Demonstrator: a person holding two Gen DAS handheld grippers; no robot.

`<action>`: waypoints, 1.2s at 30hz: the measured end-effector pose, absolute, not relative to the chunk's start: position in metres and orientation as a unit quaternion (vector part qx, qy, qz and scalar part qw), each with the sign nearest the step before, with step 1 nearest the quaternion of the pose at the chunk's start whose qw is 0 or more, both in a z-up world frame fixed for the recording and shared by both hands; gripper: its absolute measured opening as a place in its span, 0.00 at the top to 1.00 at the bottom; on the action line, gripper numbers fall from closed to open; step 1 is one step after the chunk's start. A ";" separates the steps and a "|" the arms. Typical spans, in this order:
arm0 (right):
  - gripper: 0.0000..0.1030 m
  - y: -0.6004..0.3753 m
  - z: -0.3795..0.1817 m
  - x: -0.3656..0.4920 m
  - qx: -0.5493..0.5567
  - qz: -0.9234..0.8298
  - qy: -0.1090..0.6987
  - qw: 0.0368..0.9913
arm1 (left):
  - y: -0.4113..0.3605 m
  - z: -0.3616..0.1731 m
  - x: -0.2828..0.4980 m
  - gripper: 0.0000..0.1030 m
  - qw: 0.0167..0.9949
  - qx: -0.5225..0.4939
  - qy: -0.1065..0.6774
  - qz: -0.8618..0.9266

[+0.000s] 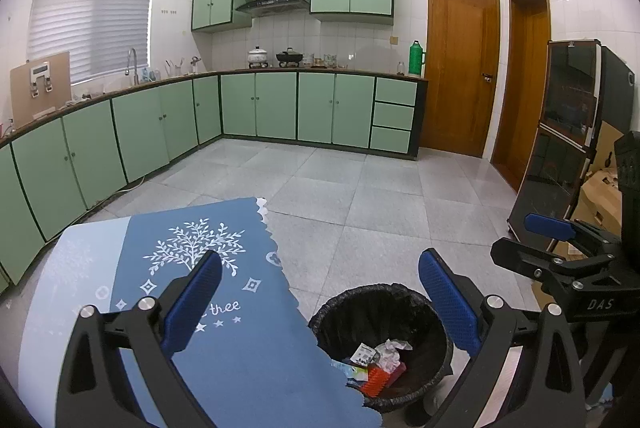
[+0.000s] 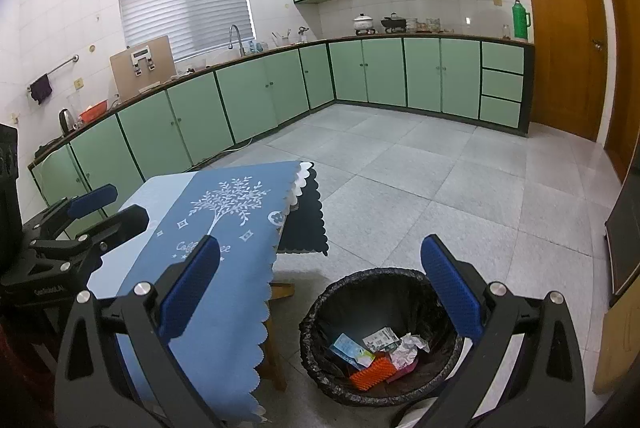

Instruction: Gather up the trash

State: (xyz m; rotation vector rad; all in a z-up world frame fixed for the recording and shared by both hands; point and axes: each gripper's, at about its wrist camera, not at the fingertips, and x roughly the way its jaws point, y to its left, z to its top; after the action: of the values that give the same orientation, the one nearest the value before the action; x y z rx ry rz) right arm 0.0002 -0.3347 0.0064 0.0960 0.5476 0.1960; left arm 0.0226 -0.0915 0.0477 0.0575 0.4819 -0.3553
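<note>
both hand-held grippers hang wide open and empty over a green-cabinet kitchen, the left hand-held gripper (image 1: 320,308) above the near right edge of the desk (image 1: 100,240) and the right hand-held gripper (image 2: 320,296) just to its right, almost directly over the trash bin (image 2: 320,304). the trash is already in that bin: a black-lined round bin on the tiled floor (image 2: 460,196), just right of the desk's scalloped edge, holding a crumpled white tissue (image 2: 408,348), a printed paper slip (image 2: 382,338), a pale blue wrapper (image 2: 352,350) and an orange ribbed piece (image 2: 370,372). no loose rubbish shows on the blue tablecloth (image 1: 240,348), so the collecting looks close to done. any further move turns on one relation: the bin lies below and between the right hand-held gripper's fingers, nearer that side than the left, whose view catches the bin at lower right, partly hidden by the cloth edge. the cloth bears a white tree print with script reading "thee" in the left view and what looks like "coffee" in the right; the right hand-held gripper's body carries the letters "das". the slip's print is too small to read.
</note>
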 end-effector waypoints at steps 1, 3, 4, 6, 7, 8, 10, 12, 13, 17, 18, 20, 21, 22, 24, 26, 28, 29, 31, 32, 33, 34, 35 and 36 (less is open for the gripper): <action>0.05 -0.334 0.007 0.000 0.047 0.097 0.269 0.957 | -0.091 0.048 0.023 0.06 0.955 0.028 0.237 -0.175; 0.05 -0.334 0.007 0.000 0.046 0.097 0.268 0.957 | -0.092 0.048 0.022 0.06 0.955 0.029 0.237 -0.175; 0.05 -0.334 0.007 0.000 0.047 0.098 0.269 0.957 | -0.091 0.048 0.022 0.06 0.955 0.029 0.238 -0.175; 0.05 -0.334 0.007 0.000 0.047 0.098 0.269 0.957 | -0.091 0.048 0.022 0.06 0.956 0.029 0.236 -0.173; 0.05 -0.334 0.007 0.000 0.046 0.097 0.269 0.957 | -0.090 0.048 0.022 0.06 0.956 0.030 0.236 -0.173; 0.05 -0.334 0.007 0.000 0.047 0.097 0.269 0.957 | -0.090 0.048 0.022 0.06 0.956 0.030 0.236 -0.173; 0.05 -0.334 0.007 0.000 0.047 0.097 0.268 0.957 | -0.089 0.048 0.023 0.06 0.956 0.029 0.237 -0.173; 0.05 -0.334 0.007 0.000 0.047 0.097 0.269 0.957 | -0.088 0.048 0.021 0.06 0.956 0.030 0.237 -0.171; 0.05 -0.334 0.007 0.000 0.047 0.097 0.269 0.957 | -0.088 0.048 0.021 0.06 0.956 0.030 0.237 -0.171; 0.05 -0.334 0.007 0.000 0.047 0.098 0.268 0.957 | -0.086 0.049 0.021 0.06 0.956 0.030 0.237 -0.170; 0.05 -0.334 0.007 0.000 0.047 0.098 0.269 0.957 | -0.086 0.049 0.021 0.06 0.956 0.030 0.237 -0.170; 0.05 -0.333 0.007 0.001 0.047 0.098 0.269 0.957 | -0.086 0.049 0.021 0.06 0.956 0.030 0.237 -0.170; 0.05 -0.332 0.007 0.001 0.046 0.098 0.269 0.957 | -0.085 0.049 0.021 0.06 0.956 0.030 0.237 -0.170; 0.05 -0.333 0.007 0.000 0.047 0.098 0.269 0.957 | -0.086 0.049 0.021 0.06 0.956 0.030 0.237 -0.170; 0.05 -0.332 0.007 0.001 0.046 0.098 0.269 0.957 | -0.085 0.049 0.021 0.06 0.956 0.030 0.237 -0.170; 0.05 -0.332 0.007 0.001 0.046 0.098 0.269 0.957 | -0.085 0.049 0.021 0.06 0.956 0.030 0.237 -0.171; 0.05 -0.332 0.007 0.001 0.047 0.098 0.269 0.957 | -0.085 0.049 0.021 0.06 0.956 0.030 0.237 -0.170; 0.05 -0.332 0.007 0.001 0.047 0.098 0.269 0.957 | -0.086 0.049 0.021 0.06 0.956 0.031 0.237 -0.170; 0.05 -0.331 0.007 0.001 0.047 0.098 0.269 0.957 | -0.086 0.049 0.021 0.06 0.956 0.030 0.237 -0.170; 0.05 -0.332 0.007 0.001 0.046 0.099 0.269 0.957 | -0.087 0.049 0.021 0.06 0.956 0.030 0.237 -0.170; 0.05 -0.332 0.007 0.001 0.046 0.098 0.269 0.957 | -0.086 0.049 0.021 0.06 0.956 0.030 0.237 -0.170; 0.05 -0.332 0.007 0.001 0.046 0.098 0.269 0.957 | -0.086 0.049 0.022 0.06 0.956 0.030 0.237 -0.169; 0.05 -0.332 0.007 0.001 0.046 0.099 0.269 0.957 | -0.086 0.049 0.022 0.06 0.956 0.030 0.236 -0.169; 0.05 -0.332 0.007 0.001 0.046 0.098 0.269 0.957 | -0.086 0.049 0.022 0.06 0.956 0.030 0.237 -0.169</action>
State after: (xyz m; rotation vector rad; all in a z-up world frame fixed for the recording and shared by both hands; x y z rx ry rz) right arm 0.0008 -0.3323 0.0067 0.0942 0.5460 0.1996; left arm 0.0216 -0.0860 0.0490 0.0610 0.4802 -0.3440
